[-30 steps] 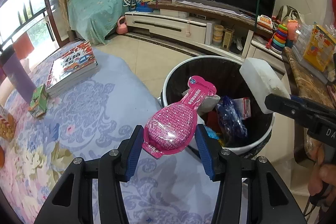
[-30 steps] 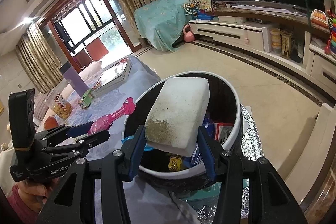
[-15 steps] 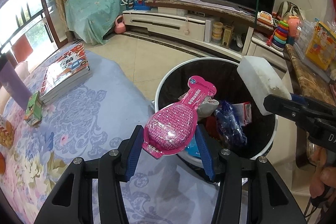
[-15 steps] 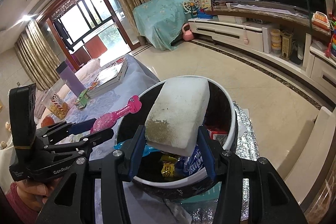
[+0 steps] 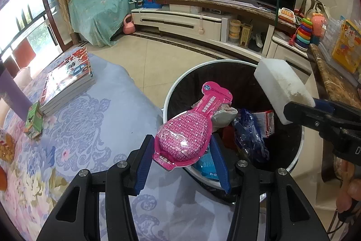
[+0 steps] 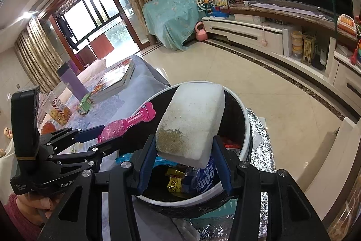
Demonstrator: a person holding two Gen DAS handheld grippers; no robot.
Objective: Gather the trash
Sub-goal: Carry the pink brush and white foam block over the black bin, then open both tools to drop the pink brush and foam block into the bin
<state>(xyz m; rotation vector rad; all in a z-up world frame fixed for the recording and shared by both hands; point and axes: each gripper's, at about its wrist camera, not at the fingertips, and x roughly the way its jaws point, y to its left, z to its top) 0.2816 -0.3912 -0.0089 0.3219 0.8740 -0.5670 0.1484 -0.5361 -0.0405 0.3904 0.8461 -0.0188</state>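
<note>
Right wrist view alone shows grime on the sponge (image 6: 191,123) its claw (image 6: 183,162) grips.

Pink blister pack (image 5: 189,128): spoon-shaped, clear bubble on wide end, narrow neck pointing to 1 o'clock, tilted up over bin's near rim.
White sponge block (image 6: 191,123): rectangular, brownish speckled patch on lower corner, tilted, above bin opening.
Trash bin (image 5: 295,150): round, white rim, black liner, part-filled w/ wrappers, blue bag.
</note>
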